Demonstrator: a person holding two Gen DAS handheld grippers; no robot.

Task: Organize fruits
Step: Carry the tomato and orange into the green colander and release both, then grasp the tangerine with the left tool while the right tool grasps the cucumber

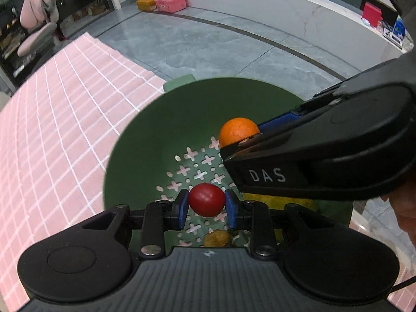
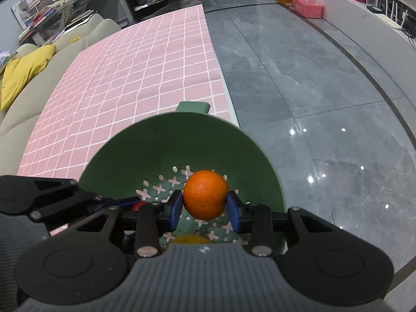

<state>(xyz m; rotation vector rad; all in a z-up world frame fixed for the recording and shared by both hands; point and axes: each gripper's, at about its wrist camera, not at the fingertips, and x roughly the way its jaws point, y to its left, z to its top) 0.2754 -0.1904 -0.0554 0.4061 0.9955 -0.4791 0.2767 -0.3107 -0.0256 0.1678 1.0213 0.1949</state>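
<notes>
- Red fruit: small, round, smooth; clamped between the blue pads of the left claw, over the perforated floor of the green bowl. Whether it touches the floor or hangs just above cannot be told.
- Orange: round, dimpled skin; clamped in the right claw, over the same bowl, toward its far side.
- Green bowl: a strainer with cross-shaped and round holes and a tab handle at the far rim; it sits at the corner of the desk on the pink checked cloth.
- Step in hand, as judged: both fruits are being delivered into the bowl; neither is let go yet.
- Next move, as judged: lower each fruit until it rests on the floor of the bowl, then part the pads. The two claws sit close together, so they should be drawn apart with care; round fruit may roll toward the centre.
- Already in the bowl: a brownish lumpy item and a yellow fruit, both largely covered by the claw bodies; their kind cannot be made out.
- Hidden or cut off: the near rim of the bowl and the near edge of the desk.
- A person's hand: only a sliver shows at the right edge.
</notes>
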